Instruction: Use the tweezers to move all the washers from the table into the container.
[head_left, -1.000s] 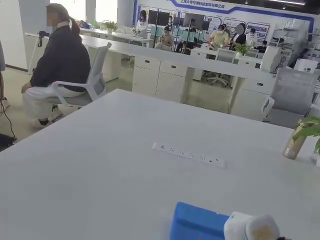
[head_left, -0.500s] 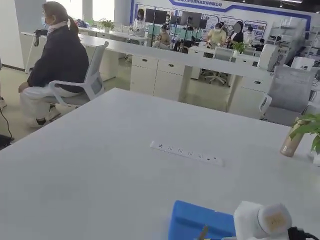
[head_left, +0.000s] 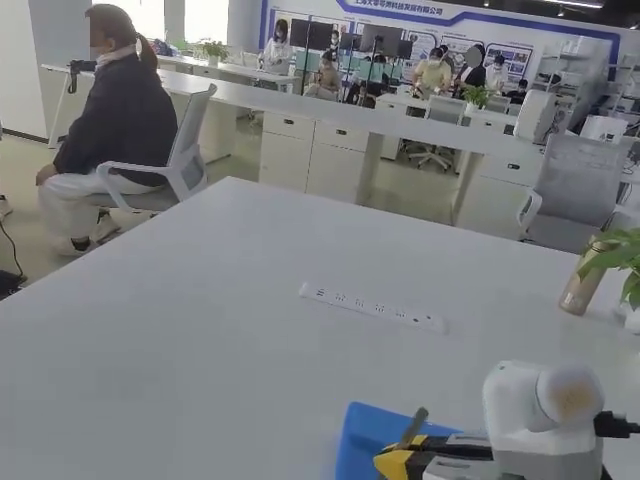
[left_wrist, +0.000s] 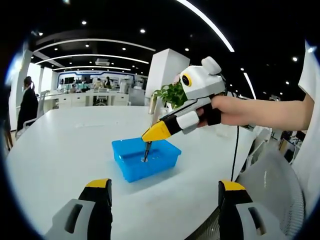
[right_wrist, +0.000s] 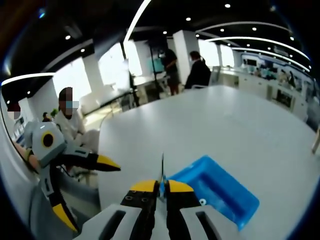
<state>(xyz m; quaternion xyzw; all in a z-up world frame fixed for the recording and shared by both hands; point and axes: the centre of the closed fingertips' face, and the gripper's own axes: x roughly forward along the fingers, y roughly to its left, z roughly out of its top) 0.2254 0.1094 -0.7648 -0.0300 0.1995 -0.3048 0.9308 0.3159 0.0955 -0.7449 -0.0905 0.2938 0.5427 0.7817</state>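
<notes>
The right gripper (left_wrist: 157, 131) has its jaws pressed together on the tweezers (left_wrist: 147, 150). The tweezer tips point down inside the blue container (left_wrist: 127, 169), close to its floor. The container stands on the white table (left_wrist: 60, 145) toward the person's edge, well apart from the power strip (head_left: 372, 307). The left gripper (left_wrist: 165, 184) hangs near that edge with its jaws spread wide, holding nothing. Whether a washer sits between the tweezer tips is too small to tell. In the right gripper view a small pale ring, likely a washer (right_wrist: 202, 201), lies by the container's wall.

This looks like the drop-off. To do it well, hold the tips low over the floor and away from the walls. Ease the squeeze gently so the tweezers spring open and the washer falls flat rather than flicking out. Then lift straight up until the tips clear the rim before swinging away, so the light container is not nudged toward the table's edge.
</notes>
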